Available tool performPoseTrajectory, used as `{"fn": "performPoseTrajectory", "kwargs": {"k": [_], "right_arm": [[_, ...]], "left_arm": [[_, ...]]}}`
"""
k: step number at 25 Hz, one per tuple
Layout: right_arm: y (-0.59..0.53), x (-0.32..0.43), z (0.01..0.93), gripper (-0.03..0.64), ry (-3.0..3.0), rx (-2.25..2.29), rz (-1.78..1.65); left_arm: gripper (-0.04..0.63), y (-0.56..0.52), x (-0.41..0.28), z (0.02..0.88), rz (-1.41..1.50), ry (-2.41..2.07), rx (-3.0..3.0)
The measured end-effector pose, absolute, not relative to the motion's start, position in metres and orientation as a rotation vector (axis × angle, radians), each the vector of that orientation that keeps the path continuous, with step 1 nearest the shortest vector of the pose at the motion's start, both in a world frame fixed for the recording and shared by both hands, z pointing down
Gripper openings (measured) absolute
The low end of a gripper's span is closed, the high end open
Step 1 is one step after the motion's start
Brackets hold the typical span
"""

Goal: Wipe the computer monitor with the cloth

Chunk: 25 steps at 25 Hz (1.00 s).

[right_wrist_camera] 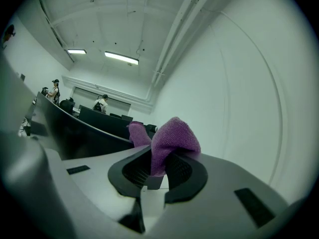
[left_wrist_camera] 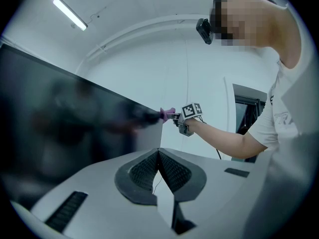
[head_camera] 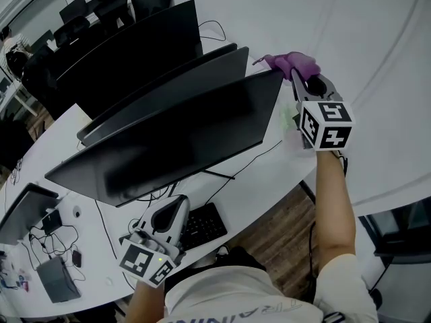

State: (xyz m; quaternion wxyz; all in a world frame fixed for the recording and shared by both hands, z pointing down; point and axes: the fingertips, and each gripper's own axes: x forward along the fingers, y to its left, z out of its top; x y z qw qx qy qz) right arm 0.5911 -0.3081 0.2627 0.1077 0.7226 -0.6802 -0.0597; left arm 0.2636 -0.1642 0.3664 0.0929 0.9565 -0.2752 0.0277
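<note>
right gripper [right_wrist_camera: 158, 167] clamped on purple cloth [right_wrist_camera: 172, 137], upper right | left gripper [left_wrist_camera: 158, 156] closed, empty | monitor [head_camera: 182, 136] on white desk [head_camera: 269, 173] | white wall [right_wrist_camera: 239, 83], wood floor [head_camera: 283, 227]

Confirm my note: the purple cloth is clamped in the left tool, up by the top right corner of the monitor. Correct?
Wrong tool. The purple cloth is clamped in the right tool, as the right gripper view shows; the left tool is shut on nothing. The rest stands: it is up by the top right corner of the monitor.
</note>
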Motion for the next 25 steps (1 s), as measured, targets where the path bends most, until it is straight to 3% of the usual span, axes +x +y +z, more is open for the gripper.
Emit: {"fn": "performPoseTrajectory", "kwargs": {"k": [25], "right_arm": [[-0.306,0.588,0.402,0.063,-2.007,1.978,0.09]], "left_arm": [[0.005,-0.168,0.263,0.379,0.116,-0.821,2.819]]}}
